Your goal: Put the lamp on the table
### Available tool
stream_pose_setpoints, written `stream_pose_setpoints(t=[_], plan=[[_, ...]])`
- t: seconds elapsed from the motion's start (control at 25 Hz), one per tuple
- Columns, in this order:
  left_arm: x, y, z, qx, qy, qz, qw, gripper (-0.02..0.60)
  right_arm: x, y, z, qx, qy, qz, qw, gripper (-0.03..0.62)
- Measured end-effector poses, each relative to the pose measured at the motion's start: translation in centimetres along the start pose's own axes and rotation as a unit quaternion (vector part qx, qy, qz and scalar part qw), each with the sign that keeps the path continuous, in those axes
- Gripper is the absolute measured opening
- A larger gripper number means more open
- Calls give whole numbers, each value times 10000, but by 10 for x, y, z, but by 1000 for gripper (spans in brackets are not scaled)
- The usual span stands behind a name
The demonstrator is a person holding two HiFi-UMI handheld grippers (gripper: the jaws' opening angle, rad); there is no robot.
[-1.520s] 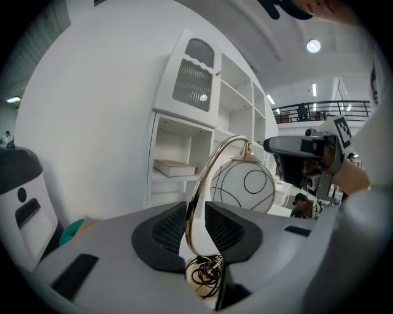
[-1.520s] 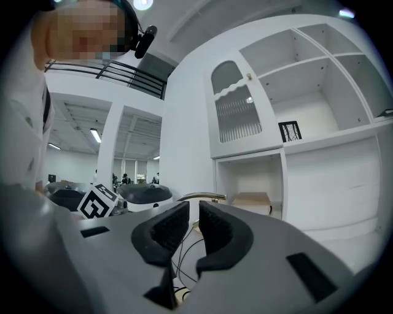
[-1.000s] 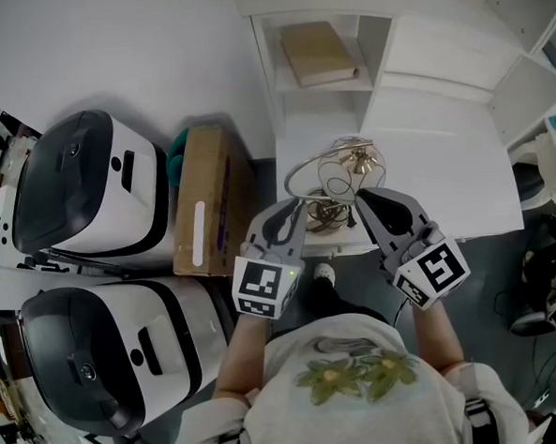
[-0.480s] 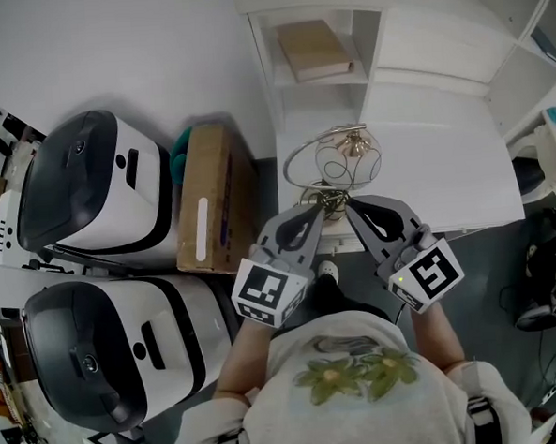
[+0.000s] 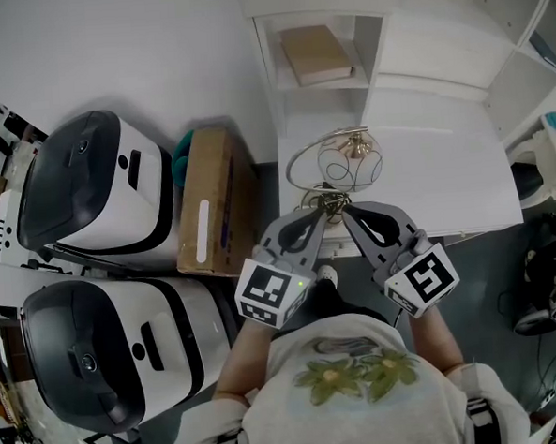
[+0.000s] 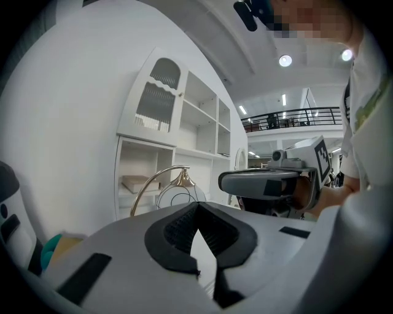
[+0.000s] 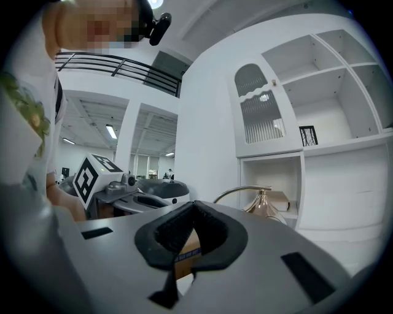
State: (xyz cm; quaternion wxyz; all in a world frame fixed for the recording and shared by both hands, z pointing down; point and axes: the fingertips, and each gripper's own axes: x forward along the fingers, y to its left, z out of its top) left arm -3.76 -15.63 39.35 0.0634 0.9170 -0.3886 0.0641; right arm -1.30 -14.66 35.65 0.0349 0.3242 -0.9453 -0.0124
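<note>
Grey-shelled with black pads, the left gripper [image 5: 318, 216] has its jaws pressed together on nothing. The right gripper [image 5: 346, 212] is closed and empty too, and the two tips nearly meet. Just beyond them stands the lamp [image 5: 336, 164], a brass arc with a clear globe shade, upright on the white table [image 5: 444, 173] near its front left corner. A cardboard box [image 5: 206, 202] lies off the table's left edge, and a book [image 5: 316, 53] rests on the shelf behind.
</note>
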Motion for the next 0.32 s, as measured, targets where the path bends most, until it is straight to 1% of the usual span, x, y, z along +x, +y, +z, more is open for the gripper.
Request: stream_pose_setpoints(t=[0.32], plan=[[4, 4, -4, -59, 90, -8, 9999, 28, 2, -6, 0, 20, 10, -64, 10000, 31]])
